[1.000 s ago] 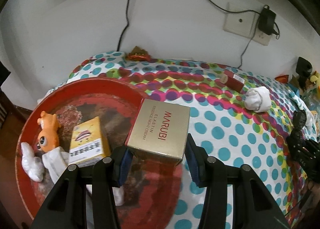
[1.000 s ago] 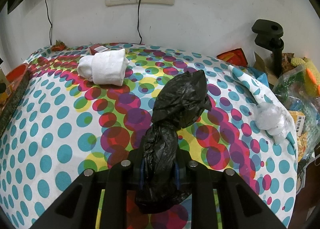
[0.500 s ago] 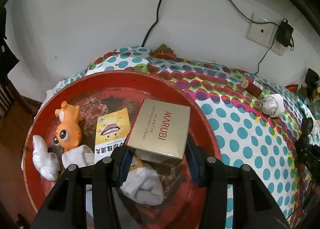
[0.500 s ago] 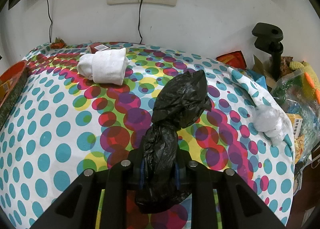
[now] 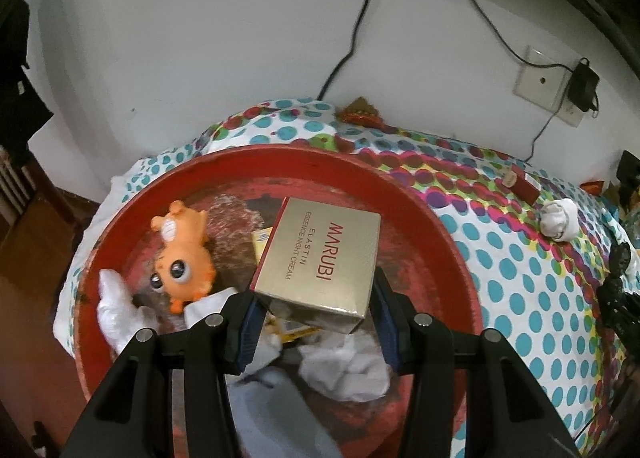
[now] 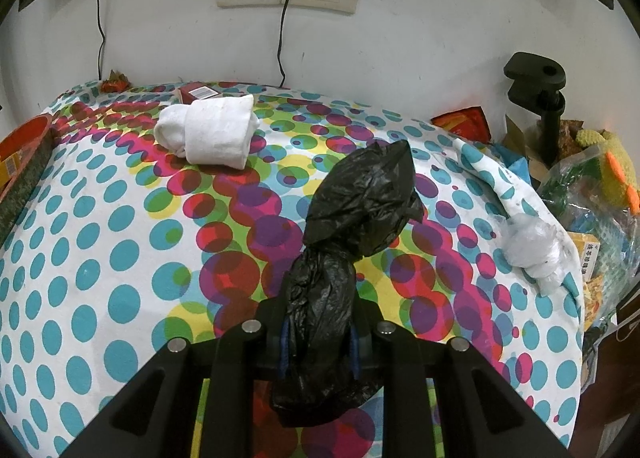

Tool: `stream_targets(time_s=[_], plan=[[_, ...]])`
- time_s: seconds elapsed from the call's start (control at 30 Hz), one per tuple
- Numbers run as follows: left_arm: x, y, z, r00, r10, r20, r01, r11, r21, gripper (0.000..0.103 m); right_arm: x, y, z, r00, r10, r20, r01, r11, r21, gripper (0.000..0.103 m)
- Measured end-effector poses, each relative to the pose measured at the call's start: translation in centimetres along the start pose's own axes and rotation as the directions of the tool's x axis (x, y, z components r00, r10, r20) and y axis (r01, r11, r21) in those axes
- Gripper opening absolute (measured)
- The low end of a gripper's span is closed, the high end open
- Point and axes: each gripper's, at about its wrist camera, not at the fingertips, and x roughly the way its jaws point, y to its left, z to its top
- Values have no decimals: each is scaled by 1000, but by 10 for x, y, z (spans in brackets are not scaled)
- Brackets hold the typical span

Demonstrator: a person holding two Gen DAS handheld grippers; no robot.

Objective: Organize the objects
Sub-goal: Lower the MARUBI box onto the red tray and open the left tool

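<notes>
The gold MARUBI night cream box [image 5: 320,258] was clamped between the pads of my left gripper [image 5: 316,322], its long axis pointing to 12 o'clock, directly over the red tray [image 5: 420,194]. The orange toy [image 5: 184,254] lay at 9 o'clock from it. My right gripper [image 6: 318,342] was closed on the black plastic bag [image 6: 360,202].

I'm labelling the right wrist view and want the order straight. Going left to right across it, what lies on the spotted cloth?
Red tray's edge → rolled white sock → black plastic bag, clamped in the right gripper → crumpled clear plastic wad.
</notes>
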Motion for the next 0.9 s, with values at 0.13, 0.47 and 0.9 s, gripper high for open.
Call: stream_targets(time_s=[0.13, 0.47, 0.9], plan=[[3, 12, -3, 1000, 15, -8, -15, 1000, -14, 46, 0, 1, 0, 1000, -3, 0, 3, 1000, -2, 22], [9, 30, -7, 1000, 23, -13, -23, 999, -39, 46, -1, 1, 0, 1000, -12, 1, 12, 1000, -9, 22], [5, 44, -9, 1000, 15, 1, -15, 999, -49, 47, -1, 4, 0, 1000, -28, 2, 28, 999, -23, 22]])
